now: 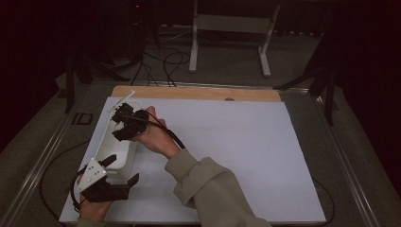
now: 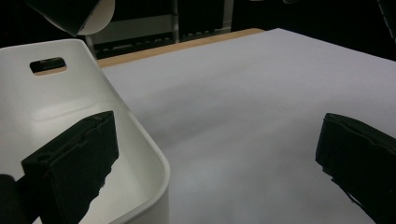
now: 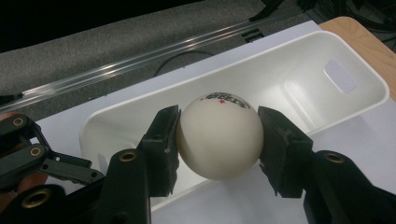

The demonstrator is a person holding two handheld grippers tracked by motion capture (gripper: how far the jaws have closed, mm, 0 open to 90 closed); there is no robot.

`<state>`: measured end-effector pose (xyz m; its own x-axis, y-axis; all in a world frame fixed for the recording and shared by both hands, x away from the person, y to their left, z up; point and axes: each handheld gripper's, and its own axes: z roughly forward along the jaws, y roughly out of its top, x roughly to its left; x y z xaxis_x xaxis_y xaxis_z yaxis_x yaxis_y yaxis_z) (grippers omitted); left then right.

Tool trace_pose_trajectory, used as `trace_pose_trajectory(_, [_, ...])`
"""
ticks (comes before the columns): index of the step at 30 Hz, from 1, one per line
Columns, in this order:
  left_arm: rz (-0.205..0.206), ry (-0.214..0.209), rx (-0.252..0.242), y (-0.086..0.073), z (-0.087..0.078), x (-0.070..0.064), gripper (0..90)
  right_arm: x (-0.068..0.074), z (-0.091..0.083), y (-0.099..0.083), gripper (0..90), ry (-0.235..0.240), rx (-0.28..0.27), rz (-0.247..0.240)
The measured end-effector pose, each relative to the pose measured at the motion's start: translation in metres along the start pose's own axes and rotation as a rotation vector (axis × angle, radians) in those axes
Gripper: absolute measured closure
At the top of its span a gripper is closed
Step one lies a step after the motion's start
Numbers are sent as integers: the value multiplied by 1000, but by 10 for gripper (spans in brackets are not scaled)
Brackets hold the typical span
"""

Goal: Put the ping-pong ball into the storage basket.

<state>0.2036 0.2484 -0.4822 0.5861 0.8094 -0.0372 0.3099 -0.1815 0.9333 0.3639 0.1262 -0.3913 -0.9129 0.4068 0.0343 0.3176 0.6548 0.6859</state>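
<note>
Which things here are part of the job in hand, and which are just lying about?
In the job: white ball, clamped in the right gripper over the white bin; left gripper, open at the bin's near end.
Lying about: white metal stand, floor cables.

Right gripper [image 1: 124, 124] reaches across to the far left, fingers [image 3: 163, 140] clamped — left gripper [image 1: 124, 170] low, fingers spread wide.

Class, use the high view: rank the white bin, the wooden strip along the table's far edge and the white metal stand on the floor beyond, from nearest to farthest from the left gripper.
1. White bin: right beside the left gripper, one jaw over its near end.
2. Wooden strip: along the table's far edge.
3. White metal stand: on the floor behind the table.
</note>
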Motion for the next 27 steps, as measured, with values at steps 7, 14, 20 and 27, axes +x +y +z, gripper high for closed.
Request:
trace_pose_trajectory(7, [0, -2, -1, 0, 0, 0, 0, 1, 0, 1, 507, -2, 2, 4])
trace_pose_trajectory(14, [1, -5, -1, 0, 1, -1, 0, 2, 1, 1, 507, 0, 3, 4])
trace_pose_trajectory(20, [3, -7, 0, 0, 2, -1, 0, 4, 3, 2, 507, 2, 5, 1])
trace_pose_trajectory(27, [2, -8, -1, 0, 2, -1, 0, 5, 6, 4, 506, 7, 6, 1])
